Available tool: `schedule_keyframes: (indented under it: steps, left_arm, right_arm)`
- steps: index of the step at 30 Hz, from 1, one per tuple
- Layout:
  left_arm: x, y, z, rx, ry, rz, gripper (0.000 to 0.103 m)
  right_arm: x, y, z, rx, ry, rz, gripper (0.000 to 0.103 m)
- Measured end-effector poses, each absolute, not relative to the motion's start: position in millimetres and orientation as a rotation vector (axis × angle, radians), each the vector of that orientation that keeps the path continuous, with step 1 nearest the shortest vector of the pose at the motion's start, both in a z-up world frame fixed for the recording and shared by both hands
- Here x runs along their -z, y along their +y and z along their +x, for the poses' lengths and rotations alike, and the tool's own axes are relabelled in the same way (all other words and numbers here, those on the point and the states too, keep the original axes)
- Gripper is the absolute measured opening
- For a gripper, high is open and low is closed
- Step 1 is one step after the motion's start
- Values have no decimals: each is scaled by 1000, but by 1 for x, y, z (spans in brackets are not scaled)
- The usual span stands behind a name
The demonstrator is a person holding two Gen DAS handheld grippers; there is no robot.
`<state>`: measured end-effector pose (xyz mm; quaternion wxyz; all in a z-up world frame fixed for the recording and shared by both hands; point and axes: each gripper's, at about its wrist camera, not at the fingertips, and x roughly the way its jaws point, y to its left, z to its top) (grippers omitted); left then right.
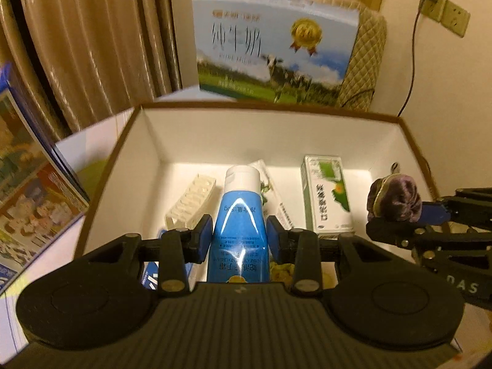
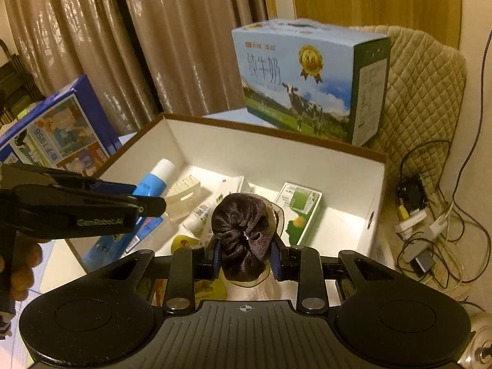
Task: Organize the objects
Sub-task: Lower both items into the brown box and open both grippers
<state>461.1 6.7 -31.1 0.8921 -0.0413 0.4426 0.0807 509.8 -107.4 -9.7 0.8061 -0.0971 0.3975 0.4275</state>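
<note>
Both jaw pairs are clamped: your left gripper (image 1: 239, 236) pinches a blue squeeze tube (image 1: 238, 230) at its waist, and your right gripper (image 2: 245, 259) squeezes a dark purple scrunchie (image 2: 243, 230) between its blue pads.

You hold both over the open box (image 2: 276, 141), a brown-edged carton with smooth white inner walls. The tube is glossy plastic, flaring toward you, with a white flip cap pointing into the box. The scrunchie is velvety and ruffled, bunched round a small central hole, with what may be a beige mesh trim behind it, though blur makes that hard to confirm.

On the box floor lie a green-and-white carton (image 1: 327, 196), a ribbed translucent white plastic piece (image 1: 192, 203) and a slim white tube (image 2: 212, 206); your left gripper hides most of the slim tube in the left view. Flat blue and yellow items near the front wall are cut off by the gripper bodies.

Behind the box stands a glossy printed milk carton (image 2: 304, 77) against a quilted beige cushion (image 2: 427, 92).
</note>
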Motion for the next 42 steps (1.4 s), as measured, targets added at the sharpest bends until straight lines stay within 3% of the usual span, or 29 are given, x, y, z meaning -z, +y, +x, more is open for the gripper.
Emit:
schedule_keyframes:
  steps: [8,17,20,25,27,42]
  left_arm:
    - [48,16,464,-184,954,-81,33]
    - [38,24,455,-204,927,-97,56]
    - [35,27,450,-224,922,-107,62]
    - [26,29,441,-244,903,-117,75]
    - [22,28,438,-251,896,-114,80]
    - [1,14,409,-294,854,-162,94]
  right_arm:
    - [22,-97,517,-913,895,-202,28]
    - [21,-86,522,-924,902,-196,29]
    - [20,-83,523,-926,878,-184,34]
    - [17,-82,525,-922,833,-135,62]
    - [15,-83,525,-924,824,-125,68]
    - [4,-121,499,-941,862,-142,69]
